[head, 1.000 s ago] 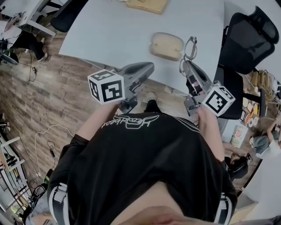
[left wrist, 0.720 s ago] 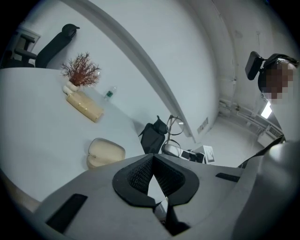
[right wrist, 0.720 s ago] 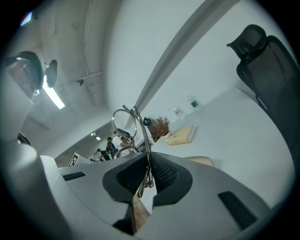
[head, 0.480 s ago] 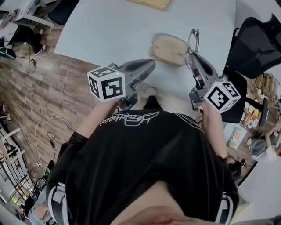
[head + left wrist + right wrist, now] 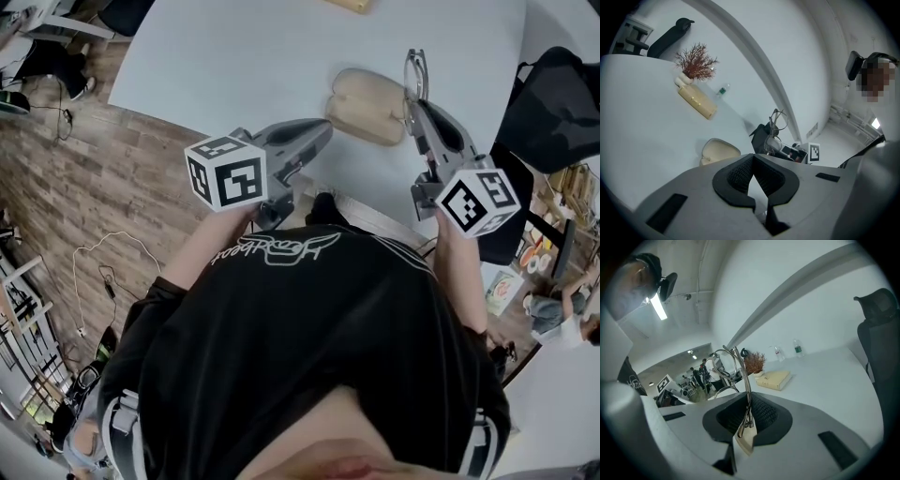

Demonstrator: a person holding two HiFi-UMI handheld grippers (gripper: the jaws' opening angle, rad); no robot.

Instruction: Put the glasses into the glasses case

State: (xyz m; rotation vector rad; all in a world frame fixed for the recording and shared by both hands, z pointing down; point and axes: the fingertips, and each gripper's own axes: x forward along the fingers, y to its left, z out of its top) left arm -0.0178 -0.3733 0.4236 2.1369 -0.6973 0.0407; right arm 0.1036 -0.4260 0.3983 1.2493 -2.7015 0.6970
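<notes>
R gripper [image 5: 417, 101] is clamping the glasses [image 5: 413, 67] by their folded temples, w/ the lenses sticking up past the tips. In the right gripper view the metal arms are sitting pinched between the pads. The glasses case [image 5: 364, 94] is lying on the white surface [image 5: 234, 66], looking open. Vs 1 s ago the frames are now showing edge-on and riding closer in at the case's 3 o'clock end. L gripper [image 5: 322, 133] is hanging at the case's 8 o'clock, clenched on nothing, roughly where it was.
</notes>
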